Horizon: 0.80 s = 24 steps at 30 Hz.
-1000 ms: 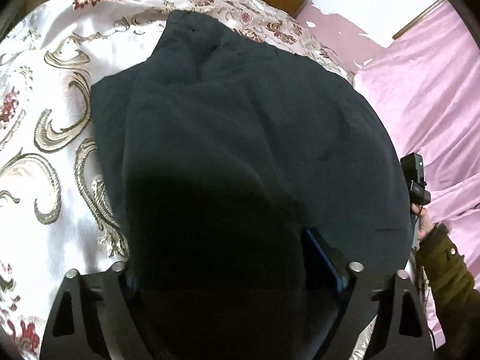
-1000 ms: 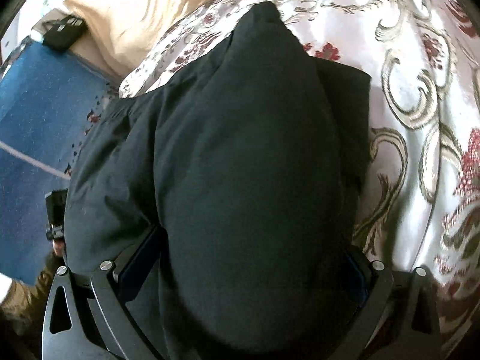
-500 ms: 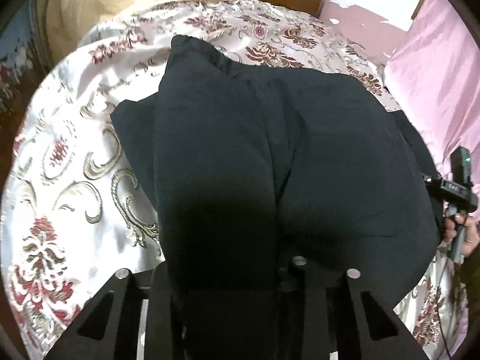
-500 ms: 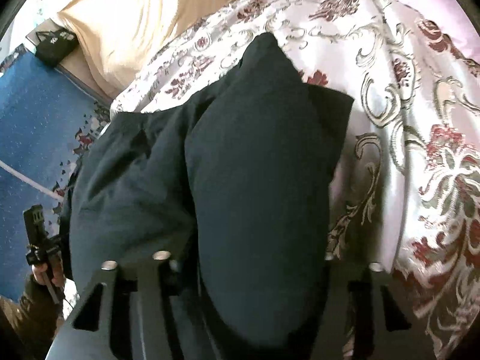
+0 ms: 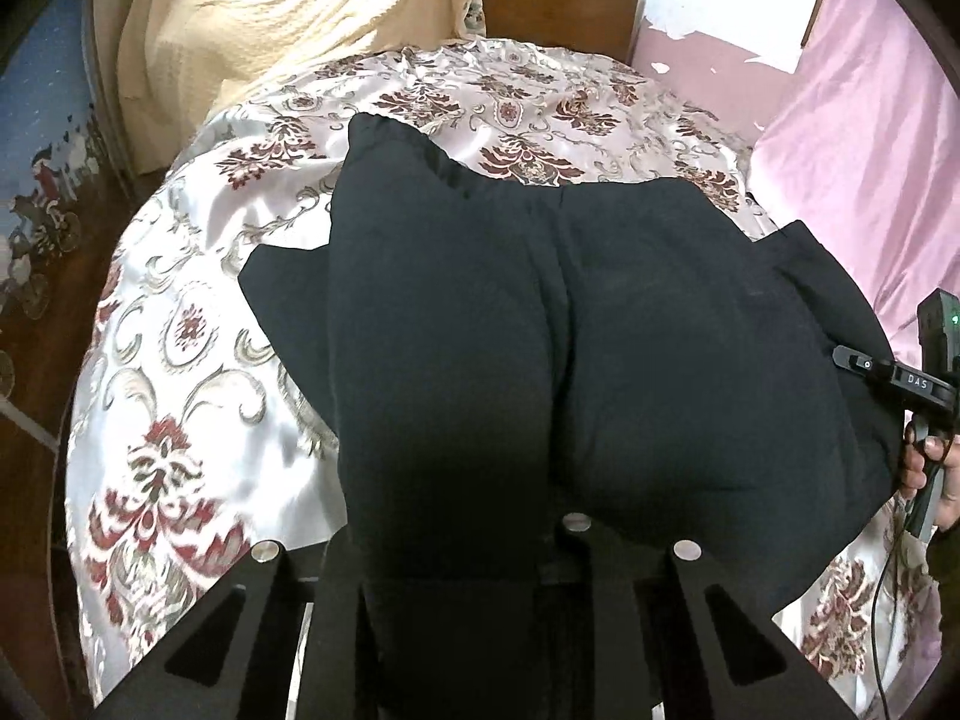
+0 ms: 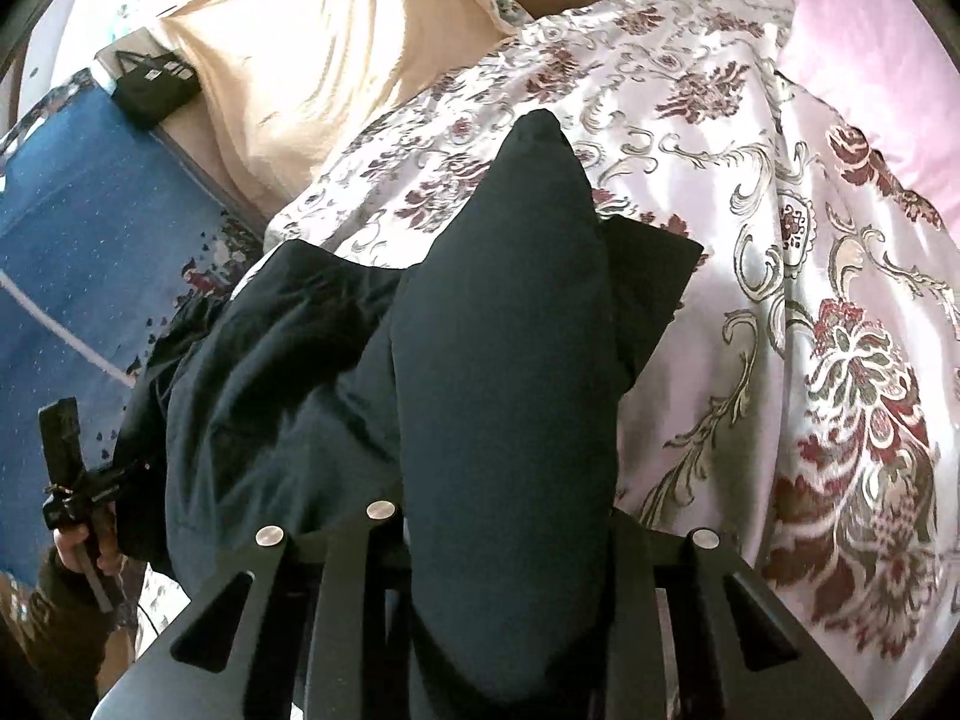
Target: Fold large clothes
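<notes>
A large black garment (image 5: 540, 330) lies on a floral satin bedspread (image 5: 180, 360), its near end raised off the bed. In the left wrist view my left gripper (image 5: 456, 546) has its jaws closing, and the pads pinch the garment's near edge. The right wrist view shows the same garment (image 6: 510, 330) bunched into a thick fold; my right gripper (image 6: 510, 540) is also closing, pinched on that fold. Cloth hides both sets of fingertips. A person's hand (image 5: 924, 468) holds the right tool at the garment's right edge.
A cream blanket (image 5: 270, 18) and a wooden headboard (image 5: 558, 0) lie beyond the bedspread (image 6: 780, 240). Pink sheet (image 5: 870, 150) covers the right side. Left of the bed are a blue patterned rug (image 6: 72, 240) and a black box (image 6: 153, 84).
Both grippers went from wide apart to pinched on the garment's near edge. They rose and pulled back, lifting the cloth, so more of the bed shows around it.
</notes>
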Tool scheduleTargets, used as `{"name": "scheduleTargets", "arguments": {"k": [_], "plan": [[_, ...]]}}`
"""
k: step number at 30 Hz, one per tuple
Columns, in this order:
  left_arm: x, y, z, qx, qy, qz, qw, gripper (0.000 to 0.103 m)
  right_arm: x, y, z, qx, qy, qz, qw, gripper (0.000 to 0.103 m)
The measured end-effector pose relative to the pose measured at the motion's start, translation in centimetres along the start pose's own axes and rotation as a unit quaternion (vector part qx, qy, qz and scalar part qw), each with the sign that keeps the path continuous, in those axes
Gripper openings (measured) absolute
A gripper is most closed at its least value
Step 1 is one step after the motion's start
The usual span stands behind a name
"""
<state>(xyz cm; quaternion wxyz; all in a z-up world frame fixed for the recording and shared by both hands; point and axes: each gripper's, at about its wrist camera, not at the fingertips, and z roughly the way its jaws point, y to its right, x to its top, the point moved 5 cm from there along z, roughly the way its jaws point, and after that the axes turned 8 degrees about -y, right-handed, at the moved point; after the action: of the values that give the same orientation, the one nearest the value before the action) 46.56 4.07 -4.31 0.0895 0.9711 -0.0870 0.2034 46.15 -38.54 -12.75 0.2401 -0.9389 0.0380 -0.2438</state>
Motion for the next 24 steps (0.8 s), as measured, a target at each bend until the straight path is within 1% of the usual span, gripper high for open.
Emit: {"name": "scheduleTargets", "arguments": {"k": [8, 15, 18, 21, 24], "plan": [[-4.2, 0.0, -3.2, -0.004, 0.001, -0.004, 1.0000, 0.020, -3.6, -2.1, -3.0, 0.005, -0.002, -0.011, 1.000, 0.023], [-6.6, 0.6, -4.6, -0.010, 0.002, -0.002, 1.0000, 0.020, -6.7, -2.2, -5.1, 0.005, 0.002, -0.010, 1.000, 0.023], [-7.3, 0.9, -4.4, -0.011, -0.001, -0.002, 0.9999, 0.020, -7.7, -1.8, -5.4, 0.003, 0.002, -0.004, 1.000, 0.023], [-8.1, 0.8, -3.3, -0.012, -0.013, -0.011, 0.9998, 0.020, -8.6, -1.2, -5.0, -0.006, 0.000, 0.004, 1.000, 0.023], [-9.1, 0.8, -1.8, 0.001, -0.025, -0.013, 0.9996, 0.020, -9.6, -0.6, -4.1, -0.018, -0.004, 0.012, 1.000, 0.023]]}}
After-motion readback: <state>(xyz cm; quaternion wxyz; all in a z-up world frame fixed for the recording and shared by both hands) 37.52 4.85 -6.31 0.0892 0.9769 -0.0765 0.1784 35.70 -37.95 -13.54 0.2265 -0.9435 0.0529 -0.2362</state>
